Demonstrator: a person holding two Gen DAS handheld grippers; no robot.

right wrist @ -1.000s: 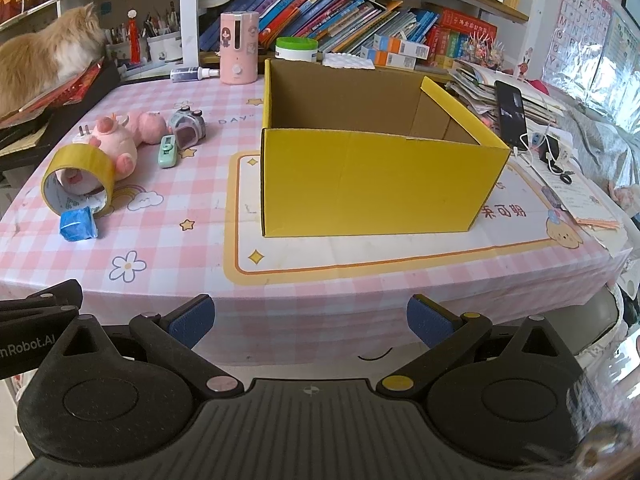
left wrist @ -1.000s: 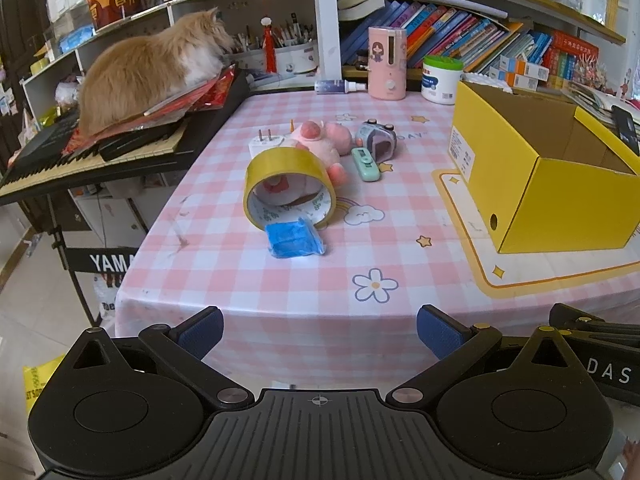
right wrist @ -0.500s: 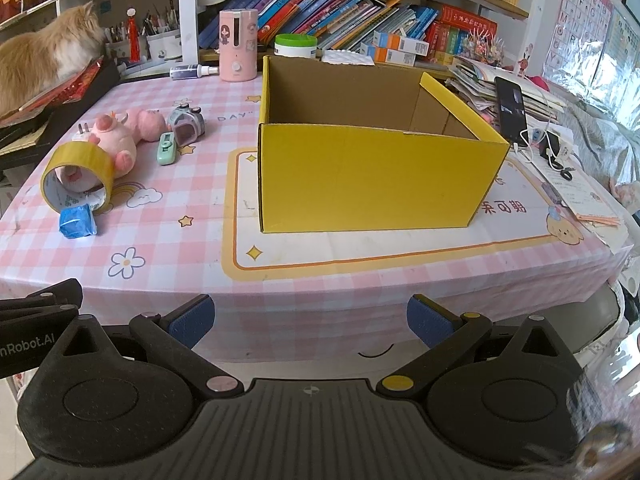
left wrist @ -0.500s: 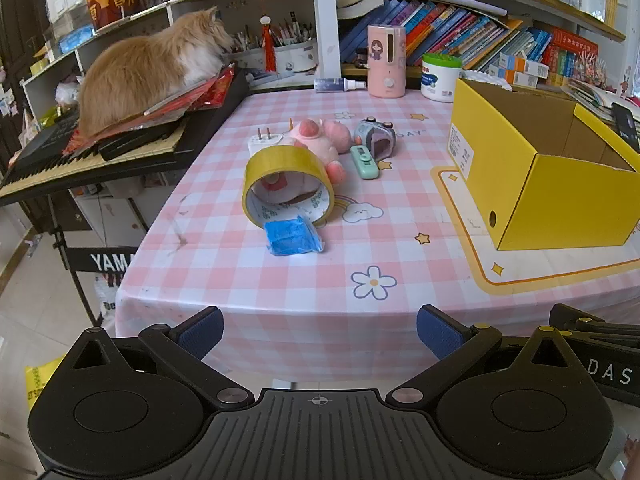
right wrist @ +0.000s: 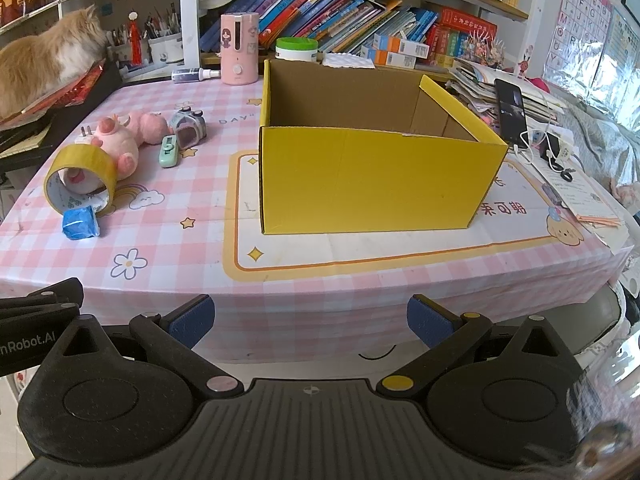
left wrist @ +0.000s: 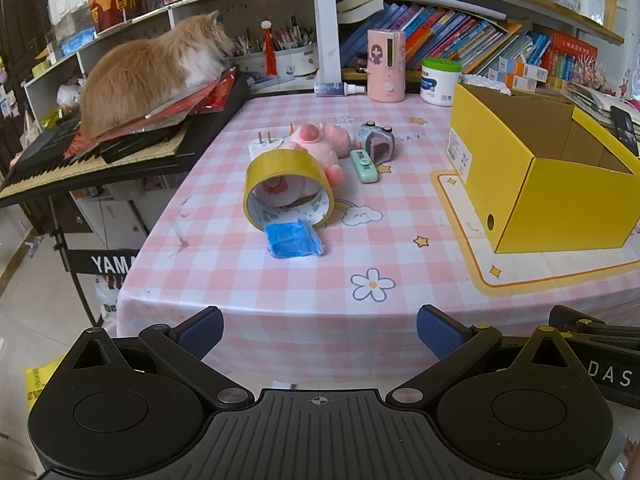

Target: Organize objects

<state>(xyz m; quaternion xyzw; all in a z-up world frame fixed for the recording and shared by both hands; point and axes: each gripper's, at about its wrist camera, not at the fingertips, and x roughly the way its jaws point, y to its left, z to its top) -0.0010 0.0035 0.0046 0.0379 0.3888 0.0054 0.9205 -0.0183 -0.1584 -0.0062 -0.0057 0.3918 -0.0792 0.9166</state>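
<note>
An open yellow cardboard box (right wrist: 368, 176) stands on the pink checked table (right wrist: 304, 280), and also shows in the left wrist view (left wrist: 560, 200). Left of it lie a yellow tape roll (left wrist: 288, 188), a blue packet (left wrist: 292, 238), a pink plush pig (left wrist: 316, 140), a white plug (left wrist: 264, 145), a mint green device (left wrist: 363, 165) and a small grey toy (left wrist: 376, 145). My left gripper (left wrist: 320, 326) is open and empty before the table's front edge. My right gripper (right wrist: 310, 318) is open and empty, in front of the box.
An orange cat (left wrist: 152, 72) sits on a keyboard (left wrist: 100, 152) at the table's left. A pink dispenser (left wrist: 386, 66), a white jar (left wrist: 440, 82) and a small bottle (left wrist: 340, 89) stand at the back by bookshelves. A phone (right wrist: 510, 112), papers and cables lie right of the box.
Both grippers have drawn slightly nearer to the table and risen a little. Nothing on the table has moved and both grippers stay open.
</note>
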